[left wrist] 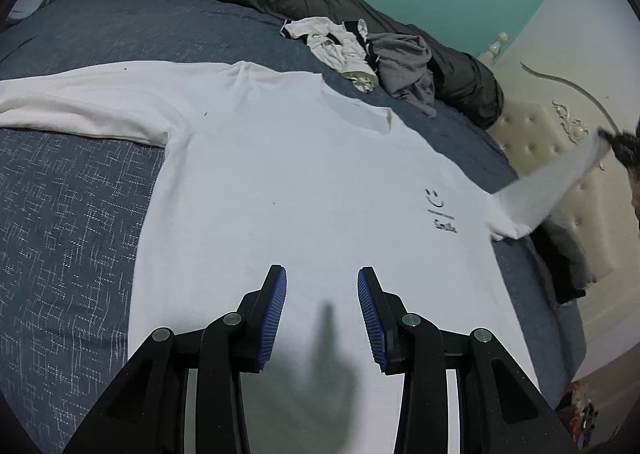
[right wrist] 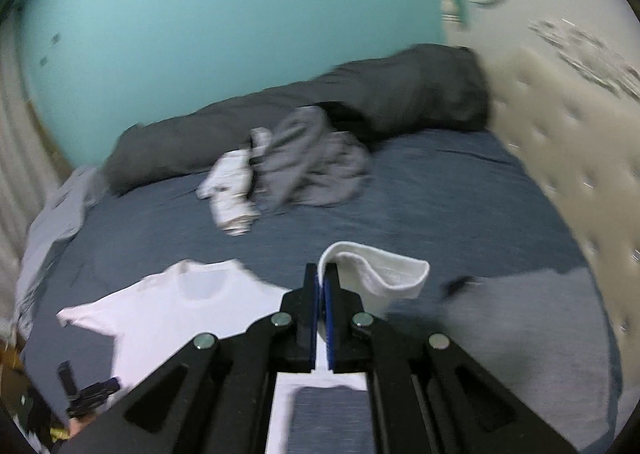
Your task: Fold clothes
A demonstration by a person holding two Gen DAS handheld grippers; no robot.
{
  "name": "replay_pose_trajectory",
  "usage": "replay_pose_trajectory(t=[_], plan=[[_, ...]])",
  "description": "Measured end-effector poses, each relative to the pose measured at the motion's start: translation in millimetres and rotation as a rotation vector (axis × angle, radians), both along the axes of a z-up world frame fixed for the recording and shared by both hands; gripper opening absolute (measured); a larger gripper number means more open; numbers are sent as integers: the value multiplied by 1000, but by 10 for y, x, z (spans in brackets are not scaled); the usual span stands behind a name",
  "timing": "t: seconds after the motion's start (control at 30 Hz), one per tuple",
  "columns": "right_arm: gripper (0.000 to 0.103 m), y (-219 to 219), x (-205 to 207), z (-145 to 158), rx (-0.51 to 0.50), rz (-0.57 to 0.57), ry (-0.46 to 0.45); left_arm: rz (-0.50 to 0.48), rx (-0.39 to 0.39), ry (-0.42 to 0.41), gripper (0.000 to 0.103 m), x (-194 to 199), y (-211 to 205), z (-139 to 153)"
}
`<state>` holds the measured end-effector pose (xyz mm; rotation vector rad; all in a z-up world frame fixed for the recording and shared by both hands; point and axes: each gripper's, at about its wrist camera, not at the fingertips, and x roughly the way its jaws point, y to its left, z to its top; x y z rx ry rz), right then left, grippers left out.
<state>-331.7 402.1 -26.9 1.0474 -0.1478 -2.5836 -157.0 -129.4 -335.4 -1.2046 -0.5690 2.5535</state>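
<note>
I have the white long-sleeved shirt (left wrist: pixel 288 181) spread chest-up on the blue bedspread (left wrist: pixel 72 221), collar toward 12 o'clock, so its 2 sleeves can be dealt with 1 at a time. My left gripper (left wrist: pixel 322 308) hovers over the lower body of the shirt with its fingers wide apart and nothing between them, probably ready to pin or pinch the fabric while the other side moves. My right gripper (right wrist: pixel 323 286) has its blue pads pressed together on the cuff (right wrist: pixel 380 270) of the sleeve, which curls up at 1 o'clock of the fingers; in the left view that sleeve (left wrist: pixel 548 185) is lifted off the bed at 3 o'clock and blurred. I judge I hold it by the end so it can swing across the chest. A pile of other clothes (left wrist: pixel 360 49) waits at 12 o'clock.
</note>
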Motion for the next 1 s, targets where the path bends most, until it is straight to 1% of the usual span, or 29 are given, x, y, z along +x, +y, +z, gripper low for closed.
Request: replay_pose_trajectory(t=[0.07, 0.3, 0.47, 0.5, 0.53, 0.63, 0.7, 0.73, 0.8, 0.87, 0.93, 1.0], plan=[[2, -403, 64, 36, -12, 62, -3, 2, 4, 7, 41, 36, -22, 35], [2, -1789, 419, -205, -29, 282, -67, 6, 43, 26, 41, 161, -172, 144], [2, -2779, 672, -377, -41, 439, -113, 30, 59, 33, 41, 239, -340, 185], [2, -2938, 709, -434, -46, 464, -126, 36, 62, 30, 42, 245, -371, 177], [2, -3083, 739, -562, -53, 492, -154, 41, 64, 28, 44, 252, -401, 169], [4, -3426, 828, -1054, -39, 543, -260, 54, 70, 21, 45, 266, -479, 142], [9, -3557, 903, -1306, -24, 552, -310, 59, 74, 18, 45, 273, -515, 126], [9, -3575, 943, -1389, -21, 554, -320, 61, 75, 16, 45, 274, -530, 117], [10, -3541, 1024, -1505, -25, 554, -318, 62, 74, 12, 46, 262, -546, 97], [11, -3316, 1010, -1572, -68, 509, -307, 60, 73, 4, 46, 241, -542, 70], [18, -3028, 965, -1623, -124, 449, -292, 52, 72, -7, 47, 214, -520, 31], [40, -2733, 934, -1700, -172, 385, -277, 42, 62, -21, 49, 177, -482, -17]])
